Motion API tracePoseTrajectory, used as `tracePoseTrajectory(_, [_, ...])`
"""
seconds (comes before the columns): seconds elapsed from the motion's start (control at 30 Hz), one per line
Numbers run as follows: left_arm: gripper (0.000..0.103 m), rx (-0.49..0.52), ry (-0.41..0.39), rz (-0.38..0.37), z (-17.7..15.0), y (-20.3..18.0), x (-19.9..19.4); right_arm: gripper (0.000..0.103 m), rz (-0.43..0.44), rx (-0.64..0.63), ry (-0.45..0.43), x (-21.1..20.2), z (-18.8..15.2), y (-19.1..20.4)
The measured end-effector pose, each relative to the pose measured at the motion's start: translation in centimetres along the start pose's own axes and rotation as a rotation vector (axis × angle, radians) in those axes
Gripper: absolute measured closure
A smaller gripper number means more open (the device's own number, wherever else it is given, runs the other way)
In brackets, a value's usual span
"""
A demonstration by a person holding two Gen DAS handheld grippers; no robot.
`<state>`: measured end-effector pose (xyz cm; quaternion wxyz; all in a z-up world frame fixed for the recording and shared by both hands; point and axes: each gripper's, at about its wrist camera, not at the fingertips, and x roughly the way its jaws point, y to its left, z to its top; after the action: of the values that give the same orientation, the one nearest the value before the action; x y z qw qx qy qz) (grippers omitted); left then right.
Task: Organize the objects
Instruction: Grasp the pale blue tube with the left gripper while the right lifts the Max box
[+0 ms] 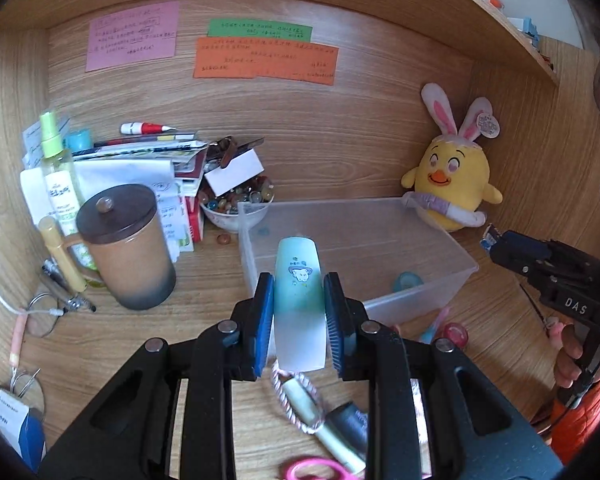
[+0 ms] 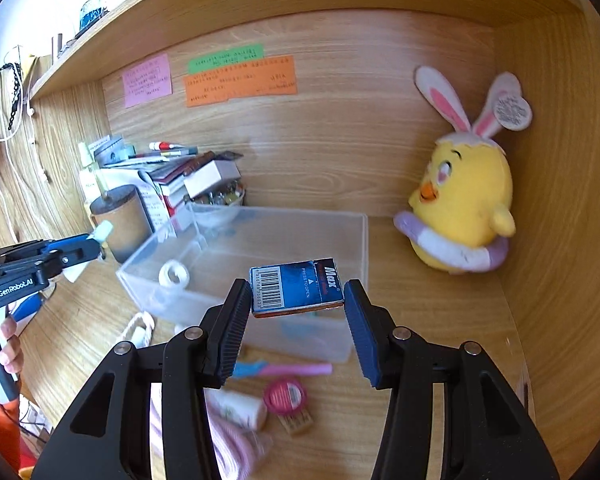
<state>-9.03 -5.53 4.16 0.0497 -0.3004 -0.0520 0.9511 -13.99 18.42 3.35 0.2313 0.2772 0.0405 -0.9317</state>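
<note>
Clear bin [image 2: 172,280]: tape roll [image 2: 174,274] inside; left gripper [image 1: 299,312] clamps teal tube [image 1: 298,280], right gripper [image 2: 298,312] clamps blue box [image 2: 296,286], both held near the bin; pink tin [image 2: 286,396], pens remain on desk [image 2: 440,320].

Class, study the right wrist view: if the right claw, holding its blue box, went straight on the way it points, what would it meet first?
Most likely the clear plastic storage bin: the right claw and its small blue barcoded box sit just before the bin's near wall, angled down toward it. Depth is unclear, so it might instead pass over the rim.
</note>
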Motion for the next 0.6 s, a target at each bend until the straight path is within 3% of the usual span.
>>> tracePoseTrajectory(0.23, [0.078, -0.006, 0.045, -0.024, 1.9, -0.3, 3.2, 0.058, 0.019, -0.020, 0.032, 2.9, 1.7, 0.7])
tracePoseTrajectory(0.6, [0.078, 0.016, 0.178, -0.064, 1.9, -1.7, 8.8, 0.058, 0.048, -0.061, 0.164, 8.5, 1.7, 1.9])
